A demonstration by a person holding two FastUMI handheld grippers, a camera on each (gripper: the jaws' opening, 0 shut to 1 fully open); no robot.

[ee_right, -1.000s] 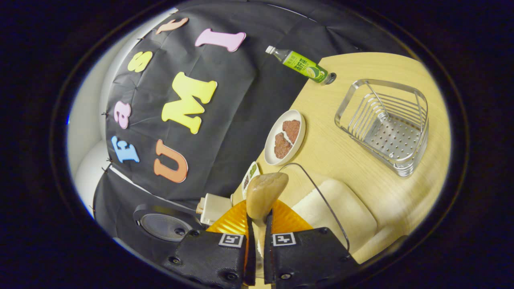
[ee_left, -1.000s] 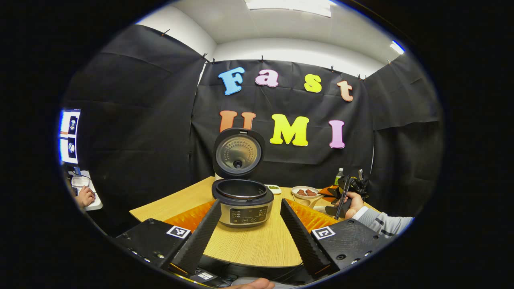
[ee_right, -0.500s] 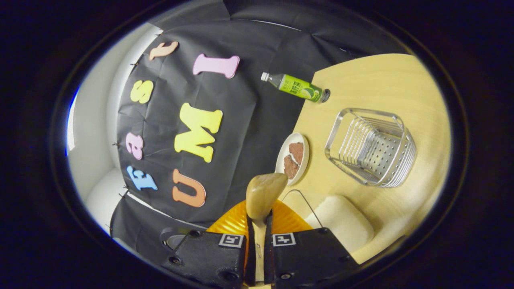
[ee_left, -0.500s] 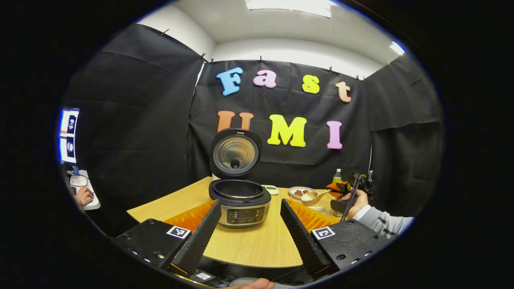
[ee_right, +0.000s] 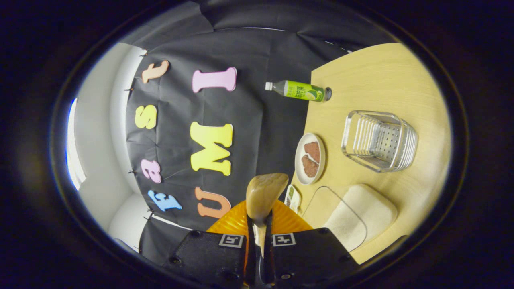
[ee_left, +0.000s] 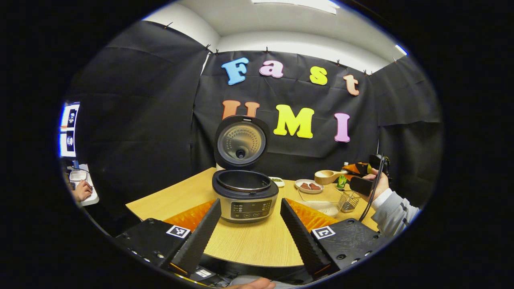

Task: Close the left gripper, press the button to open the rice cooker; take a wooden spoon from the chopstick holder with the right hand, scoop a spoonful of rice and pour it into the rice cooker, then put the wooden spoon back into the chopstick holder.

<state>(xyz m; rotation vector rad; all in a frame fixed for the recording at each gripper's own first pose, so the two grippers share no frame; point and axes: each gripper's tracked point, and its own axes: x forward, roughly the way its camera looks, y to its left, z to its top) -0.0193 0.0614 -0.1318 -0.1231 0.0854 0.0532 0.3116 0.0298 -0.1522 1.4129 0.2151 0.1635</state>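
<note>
The rice cooker [ee_left: 245, 196] stands in the middle of the table with its lid [ee_left: 240, 142] raised. My left gripper [ee_left: 250, 202] hangs open in front of it, with nothing between its fingers. At the right, a hand holds my right gripper [ee_left: 363, 180] above the table, the wooden spoon [ee_left: 327, 176] sticking out toward the cooker. In the right gripper view that gripper [ee_right: 259, 224] is shut on the spoon's handle, and the spoon's bowl [ee_right: 265, 194] is in front. The wire chopstick holder [ee_right: 379, 140] and the glass container of rice [ee_right: 353, 216] stand below. Whether the spoon holds rice is unclear.
A plate with brown food [ee_right: 310, 158], a small dish [ee_right: 291, 196] and a green bottle [ee_right: 299, 90] stand near the back of the wooden table [ee_right: 385, 80]. In the left gripper view, the holder [ee_left: 348, 200] and rice container [ee_left: 321, 204] are right of the cooker. A person's hand [ee_left: 82, 190] is at the far left.
The right gripper rose from the rice container with the spoon and now stands higher above the table. The left gripper shifted slightly and stays open.
</note>
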